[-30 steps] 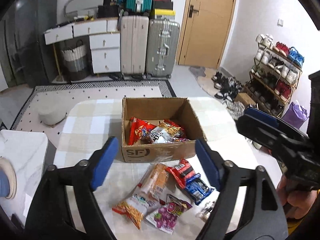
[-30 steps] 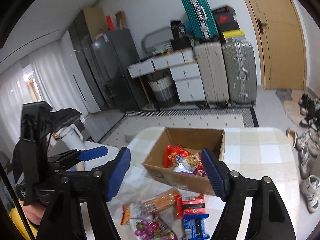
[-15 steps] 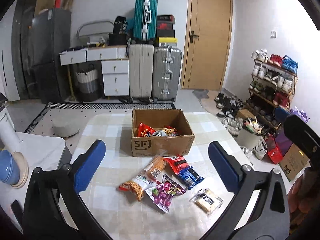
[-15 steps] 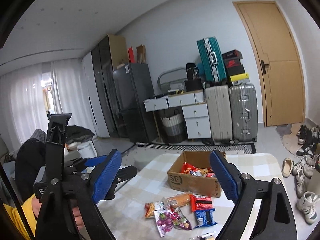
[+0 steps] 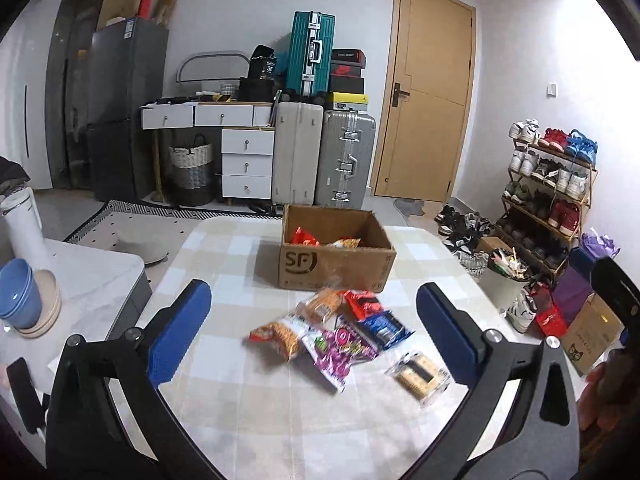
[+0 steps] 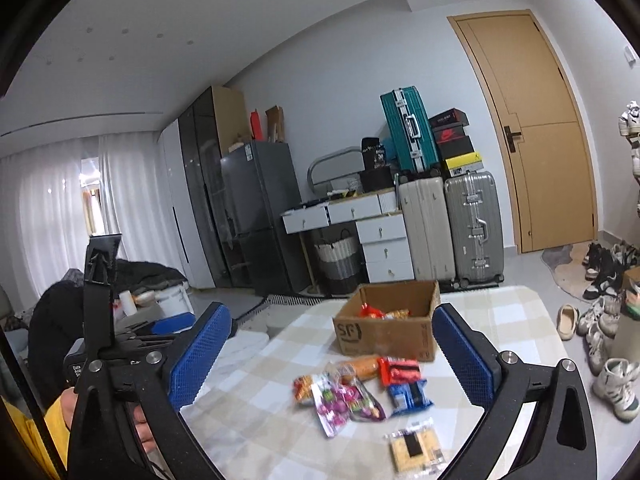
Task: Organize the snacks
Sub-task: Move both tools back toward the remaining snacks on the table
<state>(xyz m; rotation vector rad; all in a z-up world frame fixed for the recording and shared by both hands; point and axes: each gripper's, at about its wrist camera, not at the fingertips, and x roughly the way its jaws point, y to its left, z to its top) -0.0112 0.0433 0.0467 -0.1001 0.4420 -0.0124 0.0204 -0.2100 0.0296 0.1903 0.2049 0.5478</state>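
The left claw [image 5: 314, 326] is held wide open above the surface [image 5: 240, 400]; loose snacks [image 5: 332, 336] are scattered before the box [image 5: 336, 264].

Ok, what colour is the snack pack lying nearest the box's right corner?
Red, clearest in the left wrist view.

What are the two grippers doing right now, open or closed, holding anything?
Left gripper: open, jaws just opened wide, holding nothing.
Right gripper: open, jaws just opened wide, holding nothing.
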